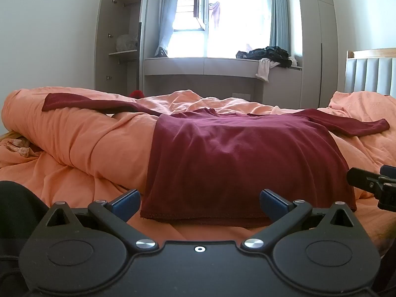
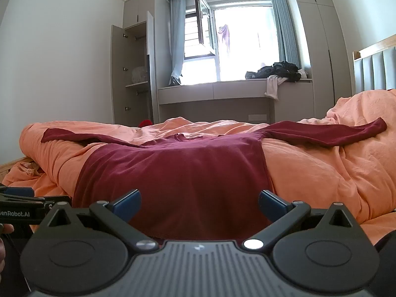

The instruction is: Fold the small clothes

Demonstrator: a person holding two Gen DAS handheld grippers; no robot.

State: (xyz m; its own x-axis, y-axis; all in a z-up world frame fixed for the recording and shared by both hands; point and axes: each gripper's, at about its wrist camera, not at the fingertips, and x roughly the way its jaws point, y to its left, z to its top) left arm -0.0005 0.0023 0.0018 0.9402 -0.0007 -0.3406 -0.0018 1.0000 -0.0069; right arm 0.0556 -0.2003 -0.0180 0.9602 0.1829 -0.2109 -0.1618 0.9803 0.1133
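Note:
A dark red long-sleeved shirt (image 1: 237, 158) (image 2: 178, 180) lies spread flat on the orange duvet (image 1: 86, 143) (image 2: 321, 173), hem toward me, both sleeves stretched out to the sides. My left gripper (image 1: 200, 204) is open just short of the hem's left part, nothing between its blue pads. My right gripper (image 2: 200, 204) is open too, hovering at the hem's right part with only cloth below it. Each gripper shows at the edge of the other's view: the right gripper (image 1: 371, 183) and the left gripper (image 2: 22, 205).
The duvet is bunched into a thick roll (image 1: 37, 113) on the left. A padded headboard (image 1: 371, 74) stands at the right. Beyond the bed are an open wardrobe (image 1: 121, 39) and a window seat (image 1: 222, 64) with a pile of clothes (image 1: 267, 55).

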